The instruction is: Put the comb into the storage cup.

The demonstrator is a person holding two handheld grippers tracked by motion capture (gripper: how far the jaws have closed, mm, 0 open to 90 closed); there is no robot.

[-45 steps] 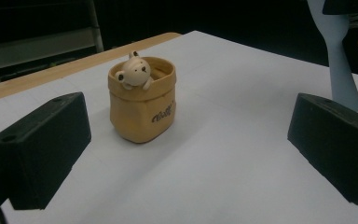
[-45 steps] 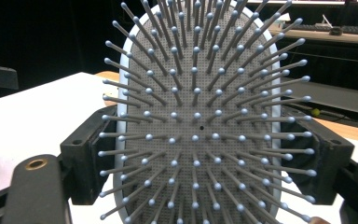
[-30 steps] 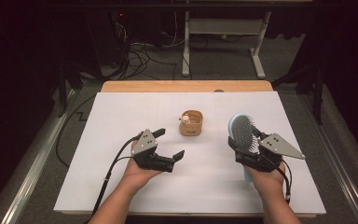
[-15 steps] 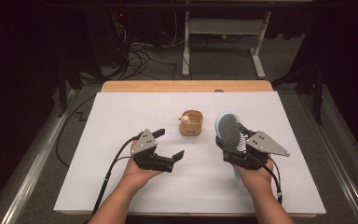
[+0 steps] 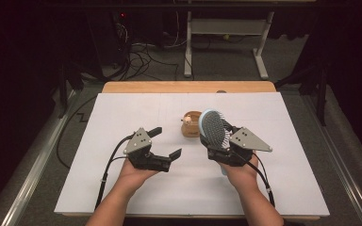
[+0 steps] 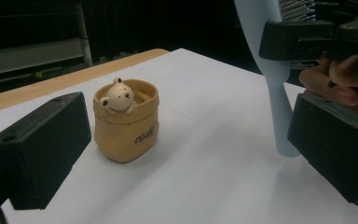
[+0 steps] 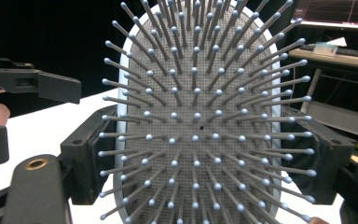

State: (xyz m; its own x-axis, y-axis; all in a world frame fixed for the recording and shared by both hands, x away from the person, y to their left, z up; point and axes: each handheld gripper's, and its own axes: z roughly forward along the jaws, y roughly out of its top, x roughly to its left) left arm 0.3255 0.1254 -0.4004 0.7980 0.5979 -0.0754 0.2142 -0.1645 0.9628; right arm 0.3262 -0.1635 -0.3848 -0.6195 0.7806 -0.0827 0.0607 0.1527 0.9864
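change: we carried the brush (image 5: 213, 129), clamped in right tongs (image 5: 219, 148), leftward toward the pot (image 5: 190, 125) | left tongs (image 5: 165, 141) gaped empty | meaning: nearing the drop-in.

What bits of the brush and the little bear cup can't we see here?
- Hairbrush handle: high view, mostly covered by the right gripper and the hand.
- Brush top and bottom: right gripper view, cut off by the frame edges.
- Bear cup: high view, its right side hidden behind the brush head; the writing on it, left gripper view, too small to read.
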